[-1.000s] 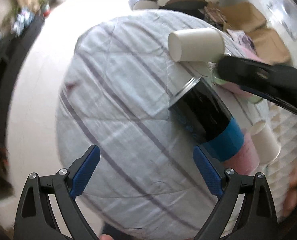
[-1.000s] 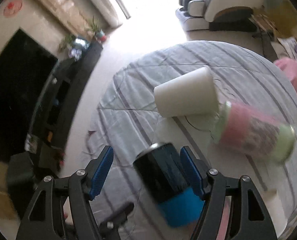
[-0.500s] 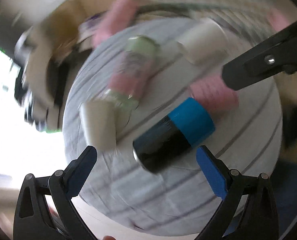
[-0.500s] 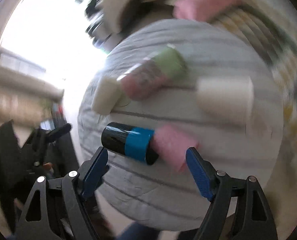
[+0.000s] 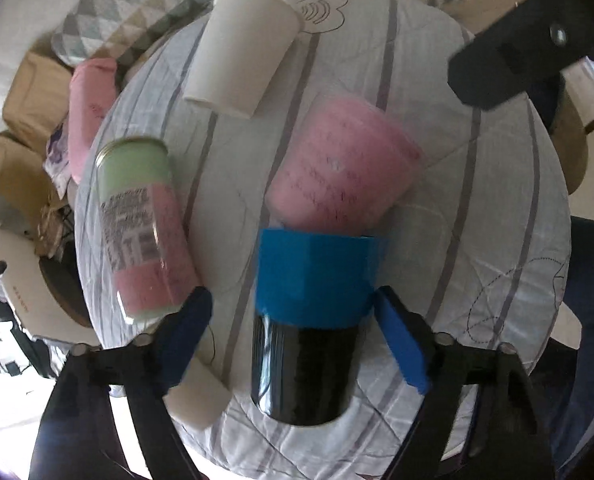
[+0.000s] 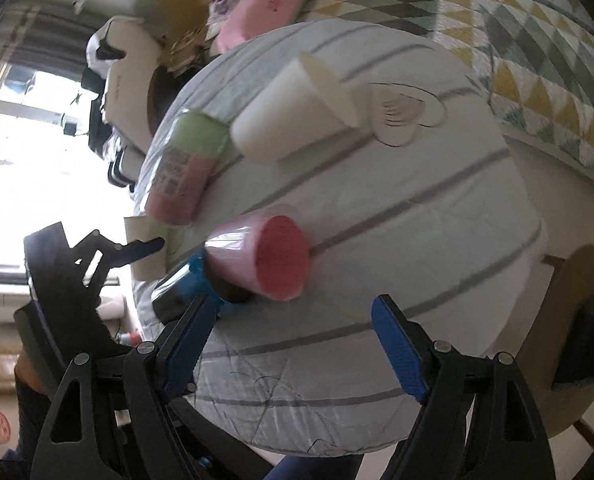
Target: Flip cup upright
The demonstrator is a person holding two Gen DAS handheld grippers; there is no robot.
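Pink cup (image 6: 269, 258) lay on its side mid-table against the black-and-blue can (image 5: 309, 320), both my left gripper (image 5: 293, 336) and right gripper (image 6: 293, 340) spread apart and holding nothing; I judged a careless approach could roll the cup off the table's edge.

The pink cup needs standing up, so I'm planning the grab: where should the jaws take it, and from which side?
Grip the pink cup across its tapered wall near mid-length. It lies on its side, one end butted against the black and blue can, the other end free. The open right gripper faces that free end, so approach from there, probably.
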